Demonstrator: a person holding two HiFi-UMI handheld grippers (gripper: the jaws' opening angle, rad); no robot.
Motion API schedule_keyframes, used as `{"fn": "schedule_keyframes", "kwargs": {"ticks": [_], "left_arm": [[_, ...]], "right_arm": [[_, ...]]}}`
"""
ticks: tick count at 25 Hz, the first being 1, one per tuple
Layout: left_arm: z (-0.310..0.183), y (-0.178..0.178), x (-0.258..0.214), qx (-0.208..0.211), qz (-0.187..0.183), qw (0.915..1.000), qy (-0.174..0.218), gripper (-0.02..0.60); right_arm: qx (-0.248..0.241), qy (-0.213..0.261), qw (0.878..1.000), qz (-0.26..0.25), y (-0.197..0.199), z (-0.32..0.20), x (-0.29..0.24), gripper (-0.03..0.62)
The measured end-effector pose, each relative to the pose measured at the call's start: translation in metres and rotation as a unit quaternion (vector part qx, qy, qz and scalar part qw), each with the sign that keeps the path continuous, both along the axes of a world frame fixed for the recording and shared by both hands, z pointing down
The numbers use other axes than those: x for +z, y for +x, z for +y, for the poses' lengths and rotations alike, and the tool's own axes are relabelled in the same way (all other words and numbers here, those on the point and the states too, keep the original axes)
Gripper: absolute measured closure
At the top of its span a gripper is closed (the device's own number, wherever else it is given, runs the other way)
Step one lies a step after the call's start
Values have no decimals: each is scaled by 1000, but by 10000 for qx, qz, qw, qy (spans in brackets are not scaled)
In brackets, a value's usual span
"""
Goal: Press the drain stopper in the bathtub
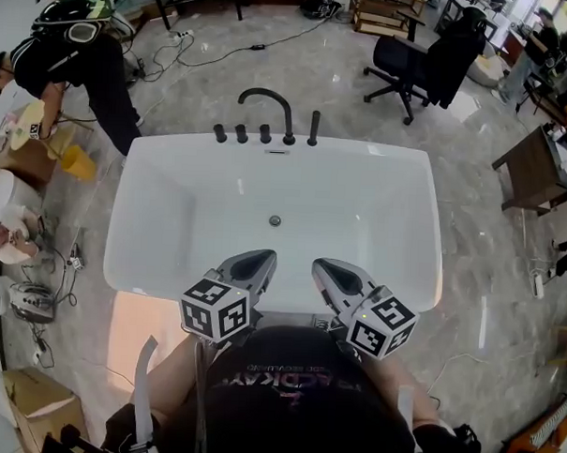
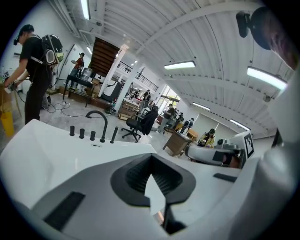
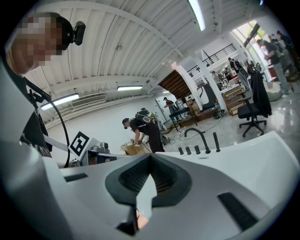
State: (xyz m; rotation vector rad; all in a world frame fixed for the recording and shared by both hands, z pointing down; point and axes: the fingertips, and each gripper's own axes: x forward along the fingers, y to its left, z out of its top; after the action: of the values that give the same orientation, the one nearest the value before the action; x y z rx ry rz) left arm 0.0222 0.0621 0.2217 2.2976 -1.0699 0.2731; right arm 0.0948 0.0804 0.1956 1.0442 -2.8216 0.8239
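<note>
The white bathtub point(image 1: 136, 177) lies right below me, with a small round metal drain stopper point(image 1: 275, 220) in the middle of its floor. A black arched faucet point(image 1: 270, 108) and several black knobs stand on the far rim. My left gripper point(image 1: 261, 256) and right gripper point(image 1: 325, 266) hover side by side over the near rim, both shut and holding nothing, a short way short of the stopper. The left gripper view shows its shut gripper point(image 2: 151, 157) with the faucet point(image 2: 99, 123) beyond. In the right gripper view the gripper point(image 3: 150, 157) points toward the faucet point(image 3: 199, 137); the stopper is hidden in both.
A person point(image 1: 75, 52) bends over at the upper left beside a yellow bucket point(image 1: 78, 162). A black office chair point(image 1: 412, 72) stands behind the tub, a wooden table point(image 1: 539, 166) at the right. Cables lie on the floor, and a cardboard box point(image 1: 32, 402) sits at the lower left.
</note>
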Motion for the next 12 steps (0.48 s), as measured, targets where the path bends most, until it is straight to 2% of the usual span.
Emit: {"fn": "schedule_keyframes", "kwargs": {"ticks": [12], "left_arm": [[-1,-10,-4,-46,-77,10000,40,578]], "right_arm": [[-113,-35,9999,-107,-12,-2,-1,582]]}}
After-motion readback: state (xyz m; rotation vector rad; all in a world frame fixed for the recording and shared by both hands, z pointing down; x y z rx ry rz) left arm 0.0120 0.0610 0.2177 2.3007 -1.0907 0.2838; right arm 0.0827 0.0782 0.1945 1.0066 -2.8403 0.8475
